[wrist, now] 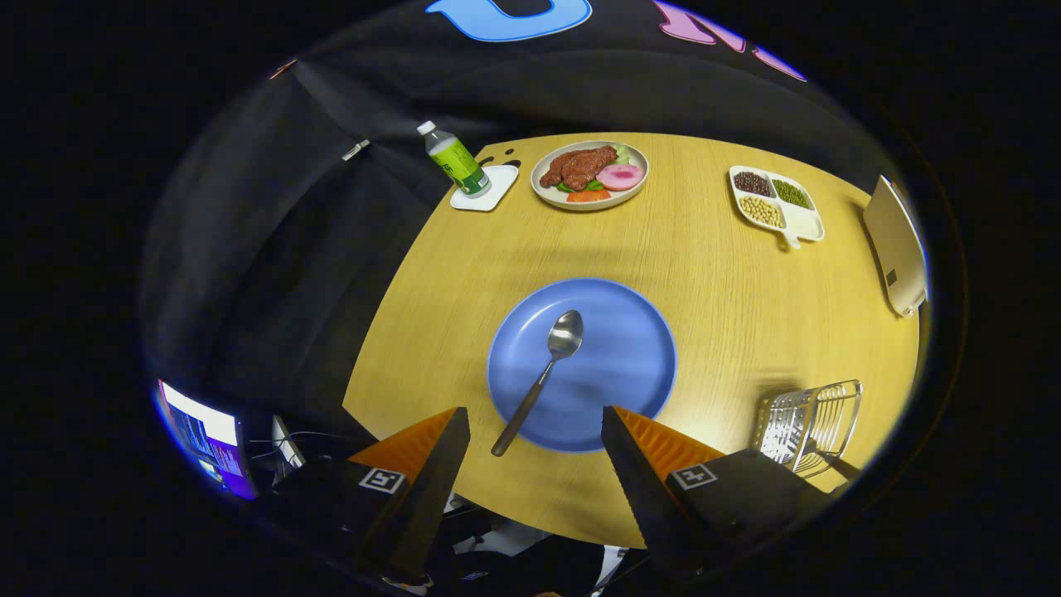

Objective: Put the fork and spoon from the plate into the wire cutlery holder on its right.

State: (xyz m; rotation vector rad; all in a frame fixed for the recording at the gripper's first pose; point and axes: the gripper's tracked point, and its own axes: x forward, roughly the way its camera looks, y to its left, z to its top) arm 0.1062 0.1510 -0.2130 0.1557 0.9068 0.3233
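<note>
Gripper (535,414) held above the table (729,315), fingers spread wide and empty.
Spoon (543,377) is seen on blue plate (622,365); wire cutlery holder (808,423) is partly hidden behind one finger.

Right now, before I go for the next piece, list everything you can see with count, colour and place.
spoon: one, silver with dark handle, on the blue plate, handle overhanging the rim toward the fingers
blue plate: one, just ahead of the fingers
wire cutlery holder: one, silver, right of the plate
food plate: one, beige, far side of table
bottle: one, green label, on a white coaster
divided dish: one, white, holding beans, far right
table: one, light wood
gripper: one, open, holding nothing
</note>
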